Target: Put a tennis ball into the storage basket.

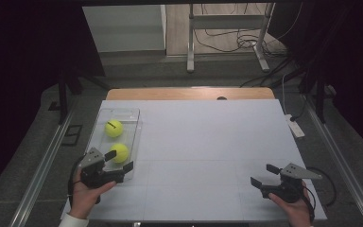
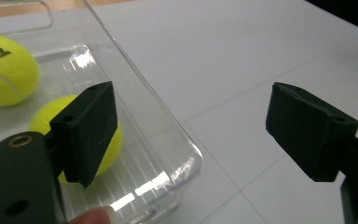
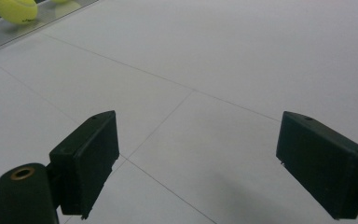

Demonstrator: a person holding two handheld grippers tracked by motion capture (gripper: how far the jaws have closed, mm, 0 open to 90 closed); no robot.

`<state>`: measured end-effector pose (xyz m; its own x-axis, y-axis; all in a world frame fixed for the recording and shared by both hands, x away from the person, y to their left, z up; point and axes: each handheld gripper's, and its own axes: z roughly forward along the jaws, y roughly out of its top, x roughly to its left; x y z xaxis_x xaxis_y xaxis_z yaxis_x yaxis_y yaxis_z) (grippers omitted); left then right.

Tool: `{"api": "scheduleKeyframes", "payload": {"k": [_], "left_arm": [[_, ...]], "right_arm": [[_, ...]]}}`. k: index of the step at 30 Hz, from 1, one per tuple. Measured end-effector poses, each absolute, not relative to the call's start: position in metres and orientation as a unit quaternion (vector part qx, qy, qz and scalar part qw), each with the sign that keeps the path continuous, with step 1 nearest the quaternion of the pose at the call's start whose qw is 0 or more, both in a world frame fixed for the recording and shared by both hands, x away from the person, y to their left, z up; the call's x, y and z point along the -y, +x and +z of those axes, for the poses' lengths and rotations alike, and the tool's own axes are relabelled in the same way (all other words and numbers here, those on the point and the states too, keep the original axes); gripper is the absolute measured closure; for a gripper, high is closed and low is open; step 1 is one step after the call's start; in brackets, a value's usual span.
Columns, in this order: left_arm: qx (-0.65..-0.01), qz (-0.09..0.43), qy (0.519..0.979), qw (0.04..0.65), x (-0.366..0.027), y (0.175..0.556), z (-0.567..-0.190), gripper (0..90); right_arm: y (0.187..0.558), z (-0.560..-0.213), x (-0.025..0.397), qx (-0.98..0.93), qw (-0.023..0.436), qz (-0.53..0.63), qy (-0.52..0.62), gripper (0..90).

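Observation:
A clear plastic tray (image 1: 135,124) sits at the table's left side with two yellow tennis balls in it, a far ball (image 1: 114,128) and a near ball (image 1: 120,152). My left gripper (image 1: 118,161) is open at the tray's near right corner, one jaw over the near ball (image 2: 44,115) and the other jaw outside the tray wall (image 2: 135,88). The far ball (image 2: 3,70) lies beyond it. My right gripper (image 1: 263,174) is open at the table's near right, above bare tabletop, nothing between its jaws (image 3: 191,163). It looks toward a ball (image 3: 15,10) in the distant tray (image 3: 9,36).
The white table (image 1: 203,142) has faint grid lines and a wooden strip along its far edge. A white power strip (image 1: 295,126) lies off the right edge. A metal frame (image 1: 227,28) and cables stand on the floor beyond the table.

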<state>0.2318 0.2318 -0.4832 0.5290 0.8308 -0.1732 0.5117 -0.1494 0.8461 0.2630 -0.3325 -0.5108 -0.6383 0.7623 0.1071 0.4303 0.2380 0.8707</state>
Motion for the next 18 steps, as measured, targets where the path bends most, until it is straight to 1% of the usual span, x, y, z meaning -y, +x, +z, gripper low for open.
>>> {"api": "scheduleKeyframes", "payload": {"k": [8, 18], "left_arm": [[-0.445, 0.165, 0.751, 0.459, -0.2238, 0.2263, -0.4909, 17.6], [-0.441, 0.171, 0.751, 0.46, -0.223, 0.2278, -0.4913, 17.6]], "right_arm": [[0.2628, -0.5102, 0.3332, -0.769, 0.174, 0.48, 0.385, 13.3], [0.262, -0.5096, 0.333, -0.769, 0.172, 0.482, 0.382, 13.3]]}}
